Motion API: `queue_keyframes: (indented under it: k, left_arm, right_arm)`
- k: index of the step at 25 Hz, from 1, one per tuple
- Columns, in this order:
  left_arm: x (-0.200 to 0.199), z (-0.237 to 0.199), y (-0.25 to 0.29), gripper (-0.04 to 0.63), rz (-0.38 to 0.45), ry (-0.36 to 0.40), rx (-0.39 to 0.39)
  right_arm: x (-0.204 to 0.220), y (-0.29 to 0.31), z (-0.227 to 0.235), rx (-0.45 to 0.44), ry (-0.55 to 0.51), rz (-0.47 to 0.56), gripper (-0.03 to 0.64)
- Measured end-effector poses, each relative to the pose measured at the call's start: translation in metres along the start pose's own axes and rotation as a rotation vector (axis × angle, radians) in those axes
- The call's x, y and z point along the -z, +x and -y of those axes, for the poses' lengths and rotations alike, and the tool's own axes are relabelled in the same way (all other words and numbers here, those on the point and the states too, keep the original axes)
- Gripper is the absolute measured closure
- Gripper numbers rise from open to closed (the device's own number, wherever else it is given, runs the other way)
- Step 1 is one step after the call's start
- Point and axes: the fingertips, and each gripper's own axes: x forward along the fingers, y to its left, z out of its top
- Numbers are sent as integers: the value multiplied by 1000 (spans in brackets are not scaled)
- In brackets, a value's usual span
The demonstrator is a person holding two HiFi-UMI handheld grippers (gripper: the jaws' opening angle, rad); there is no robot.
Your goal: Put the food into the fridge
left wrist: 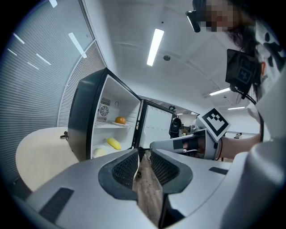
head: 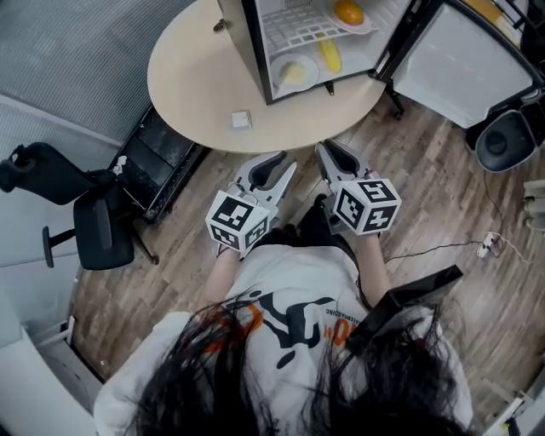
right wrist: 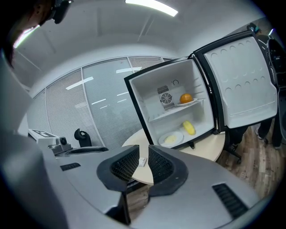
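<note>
A small fridge (head: 254, 51) stands open on the round beige table (head: 196, 85). Inside, an orange (head: 348, 12) rests on a plate on the upper shelf. Below it lie a yellow food item (head: 329, 56) and a plate with pale food (head: 294, 72). The same orange (right wrist: 186, 98) and yellow item (right wrist: 189, 128) appear in the right gripper view. My left gripper (head: 285, 162) and right gripper (head: 328, 146) are held close to my body, off the table's near edge. Both are shut and hold nothing. The left gripper (left wrist: 143, 154) points towards the fridge (left wrist: 85, 120).
The fridge door (head: 464, 60) swings out to the right. A small white square object (head: 241, 119) lies on the table in front of the fridge. An office chair (head: 85, 221) stands at the left, another black chair (head: 507, 136) at the right. A cable with a plug (head: 485, 247) lies on the wooden floor.
</note>
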Motion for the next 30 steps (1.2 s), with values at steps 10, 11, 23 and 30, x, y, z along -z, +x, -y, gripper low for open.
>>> queue_keyframes:
  k: [10, 11, 23, 30]
  left_arm:
    - [1, 27, -13, 502, 8, 14, -18]
    - [0, 29, -14, 502, 8, 16, -24]
    - [5, 93, -10, 502, 15, 14, -48]
    - [23, 134, -6, 502, 1, 11, -45]
  right_arm:
    - [12, -36, -9, -9, 13, 8, 546]
    - [13, -39, -9, -13, 13, 9, 546]
    - [23, -100, 1, -45, -5, 0, 549]
    - [41, -135, 19, -42, 8, -13, 552]
